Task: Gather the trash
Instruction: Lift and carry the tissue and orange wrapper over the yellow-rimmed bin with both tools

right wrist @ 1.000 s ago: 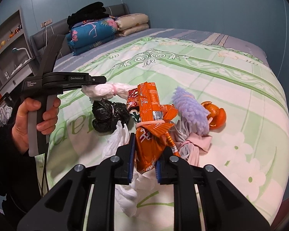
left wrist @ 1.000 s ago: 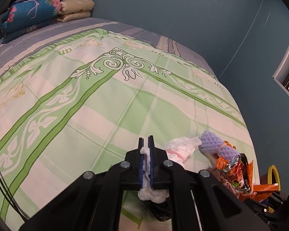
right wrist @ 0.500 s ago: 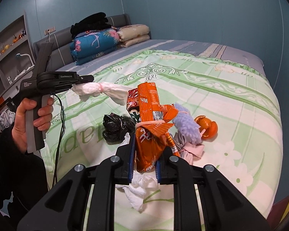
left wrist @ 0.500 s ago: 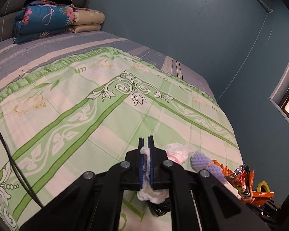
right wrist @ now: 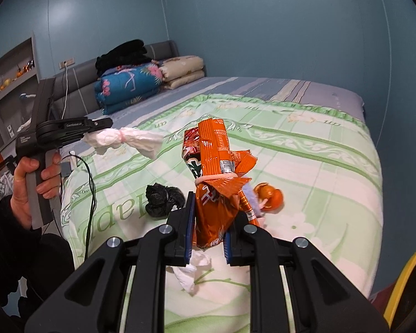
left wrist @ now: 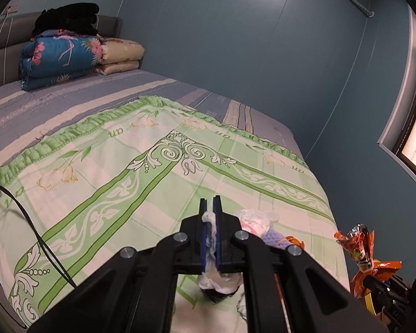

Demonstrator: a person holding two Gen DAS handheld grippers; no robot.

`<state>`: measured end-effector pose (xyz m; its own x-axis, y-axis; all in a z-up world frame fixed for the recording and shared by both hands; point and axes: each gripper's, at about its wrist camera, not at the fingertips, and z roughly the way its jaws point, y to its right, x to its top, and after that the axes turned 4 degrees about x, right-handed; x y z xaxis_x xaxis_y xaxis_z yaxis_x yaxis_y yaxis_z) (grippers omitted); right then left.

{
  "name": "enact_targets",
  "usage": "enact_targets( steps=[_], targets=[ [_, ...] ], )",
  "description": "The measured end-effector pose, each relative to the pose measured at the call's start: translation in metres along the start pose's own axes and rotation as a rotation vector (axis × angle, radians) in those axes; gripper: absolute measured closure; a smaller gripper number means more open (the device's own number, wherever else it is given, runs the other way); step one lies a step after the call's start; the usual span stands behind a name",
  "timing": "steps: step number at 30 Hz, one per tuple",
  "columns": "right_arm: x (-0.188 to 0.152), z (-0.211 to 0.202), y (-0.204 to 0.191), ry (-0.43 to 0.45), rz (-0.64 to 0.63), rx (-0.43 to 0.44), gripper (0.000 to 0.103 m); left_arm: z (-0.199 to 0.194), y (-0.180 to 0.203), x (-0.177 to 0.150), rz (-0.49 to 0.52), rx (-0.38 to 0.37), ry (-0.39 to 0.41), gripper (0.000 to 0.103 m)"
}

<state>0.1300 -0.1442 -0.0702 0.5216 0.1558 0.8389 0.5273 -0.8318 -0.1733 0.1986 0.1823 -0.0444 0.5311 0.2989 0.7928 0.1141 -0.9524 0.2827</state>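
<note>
A: Where's the trash?

B: Left gripper pinches a white tied tissue bundle; right gripper clamps a banded orange foil wrapper bundle, both above the green bedspread.

A: Risk?

B: I'd guess the thinly nipped tissue slips free.

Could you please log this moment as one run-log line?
left gripper: shut on white tissue bundle | right gripper: shut on orange wrapper bundle | both held above bed | on bed: black bag, orange peel

A bedroom: made bed, folded quilts by the headboard
</note>
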Motion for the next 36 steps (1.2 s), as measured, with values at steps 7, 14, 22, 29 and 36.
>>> enact_targets(
  steps=[7,14,22,29,36],
  targets=[
    [0.002,-0.035,0.011,0.058,0.012,-0.04,0.087,-0.021,0.03,0.005,0.041,-0.04,0.031,0.099],
    [0.002,-0.064,0.02,0.109,0.028,-0.081,0.087,-0.045,0.068,0.006,0.099,-0.078,0.07,0.099],
    [-0.001,-0.095,0.036,0.154,0.048,-0.129,0.087,-0.064,0.115,0.004,0.165,-0.134,0.1,0.099],
    [-0.007,-0.118,0.05,0.185,0.07,-0.168,0.087,-0.073,0.158,-0.004,0.224,-0.197,0.108,0.099],
    [-0.015,-0.144,0.069,0.215,0.1,-0.225,0.087,-0.069,0.202,-0.015,0.271,-0.266,0.097,0.099]
  ],
)
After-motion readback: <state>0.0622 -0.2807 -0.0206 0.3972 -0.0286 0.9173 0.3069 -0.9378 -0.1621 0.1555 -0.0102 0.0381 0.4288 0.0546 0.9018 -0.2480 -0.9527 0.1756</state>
